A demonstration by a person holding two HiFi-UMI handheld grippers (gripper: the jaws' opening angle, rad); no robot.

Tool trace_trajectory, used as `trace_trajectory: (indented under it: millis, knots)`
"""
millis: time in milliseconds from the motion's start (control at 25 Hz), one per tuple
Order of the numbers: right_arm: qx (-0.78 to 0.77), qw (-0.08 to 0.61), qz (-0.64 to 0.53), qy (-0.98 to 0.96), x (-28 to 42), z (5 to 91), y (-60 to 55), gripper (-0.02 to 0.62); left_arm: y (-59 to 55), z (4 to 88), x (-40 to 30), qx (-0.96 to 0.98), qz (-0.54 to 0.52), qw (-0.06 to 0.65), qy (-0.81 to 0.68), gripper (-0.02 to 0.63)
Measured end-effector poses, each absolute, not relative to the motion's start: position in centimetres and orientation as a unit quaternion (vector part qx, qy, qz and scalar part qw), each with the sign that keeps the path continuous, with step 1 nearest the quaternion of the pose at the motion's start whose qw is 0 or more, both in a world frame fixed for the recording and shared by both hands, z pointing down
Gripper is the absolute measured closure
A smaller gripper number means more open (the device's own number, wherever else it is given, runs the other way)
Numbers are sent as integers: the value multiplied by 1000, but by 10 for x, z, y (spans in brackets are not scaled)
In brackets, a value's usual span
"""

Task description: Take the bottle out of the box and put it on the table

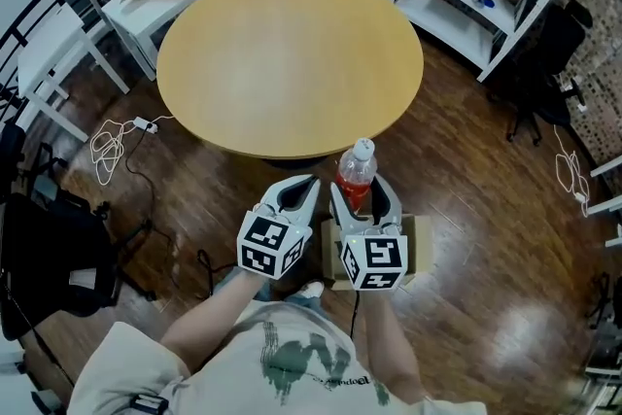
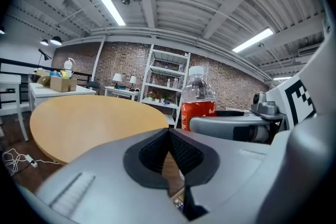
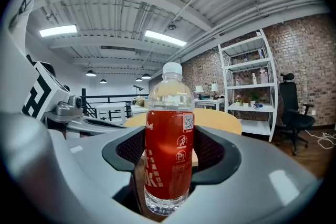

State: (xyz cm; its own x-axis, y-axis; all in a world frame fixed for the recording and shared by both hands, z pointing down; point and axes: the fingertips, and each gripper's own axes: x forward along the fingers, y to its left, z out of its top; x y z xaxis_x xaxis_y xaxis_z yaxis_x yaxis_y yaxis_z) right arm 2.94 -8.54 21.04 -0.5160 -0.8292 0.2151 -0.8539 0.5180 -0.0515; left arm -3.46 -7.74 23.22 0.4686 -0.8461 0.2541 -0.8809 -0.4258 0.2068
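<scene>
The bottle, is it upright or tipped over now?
Upright: the bottle stands vertical, cap uppermost, clamped between the jaws of the right gripper.

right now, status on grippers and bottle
Right gripper shut on bottle, upright over the box. Left gripper shut, empty. Nothing on the table ahead.

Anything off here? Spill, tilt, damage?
Nothing stands out. The bottle stands upright, cap on, clamped in the right gripper; the left gripper is shut and empty. No spill shows on the round table or the wooden floor.
</scene>
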Motion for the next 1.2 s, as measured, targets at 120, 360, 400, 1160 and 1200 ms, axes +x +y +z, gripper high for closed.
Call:
trace_trajectory:
  millis: [120, 360, 400, 1160, 1200]
  knots:
    - [485, 79, 73, -868, 12, 212, -99, 313, -92, 231, -54, 838, 46, 155, -521, 609]
    - [499, 71, 58, -862, -35, 213, -141, 313, -132, 232, -99, 839, 33, 153, -522, 609]
    - [501, 71, 58, -861, -44, 213, -151, 313, -142, 232, -107, 840, 32, 155, -520, 609]
    - [511, 77, 70, -853, -210, 260, -328, 311, -294, 256, -265, 834, 49, 169, -522, 609]
    - [515, 79, 71, -851, -214, 264, -336, 311, -299, 258, -270, 835, 51, 170, -521, 609]
